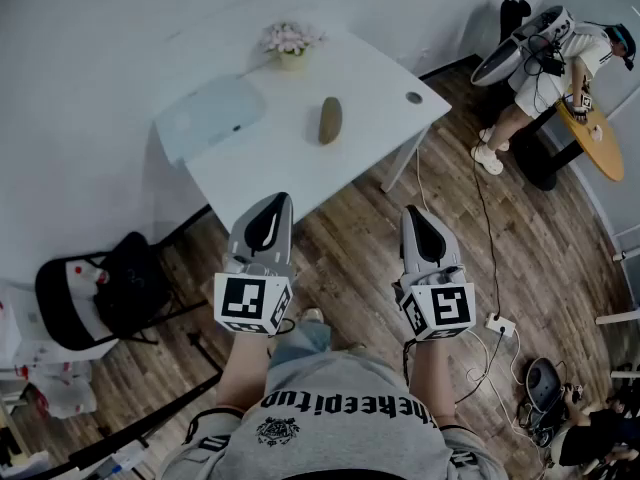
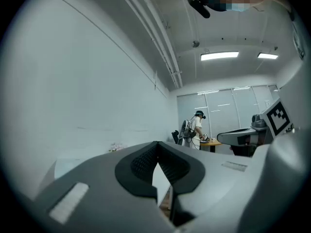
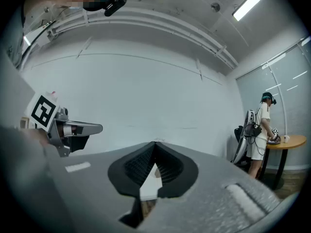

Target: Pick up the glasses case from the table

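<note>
two closed, empty: left hand-held gripper, right hand-held gripper; glasses case on table.

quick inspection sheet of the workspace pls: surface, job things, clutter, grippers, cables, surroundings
surface: white table, mostly bare, with a round hole near its right corner.
job's things: brown glasses case lies on the table, untouched.
clutter: flower pot at the far edge; pale mat on the left part.
grippers: left gripper and right gripper both shut and empty, on the near side of the table, away from the case.
cables: cord runs across the floor to a power strip.
surroundings: wood floor; black chair at left; another person at a round table.
</note>
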### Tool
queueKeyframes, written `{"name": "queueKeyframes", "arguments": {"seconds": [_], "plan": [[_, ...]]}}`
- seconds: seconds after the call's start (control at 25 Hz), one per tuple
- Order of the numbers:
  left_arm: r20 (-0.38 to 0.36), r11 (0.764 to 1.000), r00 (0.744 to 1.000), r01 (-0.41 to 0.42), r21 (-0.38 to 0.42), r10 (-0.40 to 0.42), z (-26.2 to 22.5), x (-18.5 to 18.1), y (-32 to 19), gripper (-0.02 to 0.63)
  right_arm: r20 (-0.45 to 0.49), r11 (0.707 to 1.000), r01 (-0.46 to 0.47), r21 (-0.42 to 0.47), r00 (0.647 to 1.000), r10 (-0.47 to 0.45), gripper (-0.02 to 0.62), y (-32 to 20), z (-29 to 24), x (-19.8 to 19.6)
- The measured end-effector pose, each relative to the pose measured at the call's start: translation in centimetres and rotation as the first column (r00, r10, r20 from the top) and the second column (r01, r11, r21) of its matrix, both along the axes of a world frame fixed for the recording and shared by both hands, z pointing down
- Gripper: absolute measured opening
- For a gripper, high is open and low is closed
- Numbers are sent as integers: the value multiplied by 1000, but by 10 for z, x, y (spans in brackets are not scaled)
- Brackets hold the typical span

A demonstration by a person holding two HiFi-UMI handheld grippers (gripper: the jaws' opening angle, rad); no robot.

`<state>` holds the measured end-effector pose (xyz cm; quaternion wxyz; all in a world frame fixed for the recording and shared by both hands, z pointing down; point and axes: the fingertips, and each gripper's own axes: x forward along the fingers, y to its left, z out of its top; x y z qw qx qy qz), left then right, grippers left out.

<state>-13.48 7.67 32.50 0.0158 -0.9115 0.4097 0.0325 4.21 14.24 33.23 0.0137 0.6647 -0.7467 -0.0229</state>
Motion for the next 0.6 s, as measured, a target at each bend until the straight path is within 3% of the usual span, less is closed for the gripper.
{"name": "queueKeyframes", "arguments": {"seconds": [0.6], "plan": [[-4, 1000, 1000, -14, 12, 15, -5, -3, -19, 17, -6, 1000, -5, 5, 1000, 5, 2, -19, -3, -8]]}}
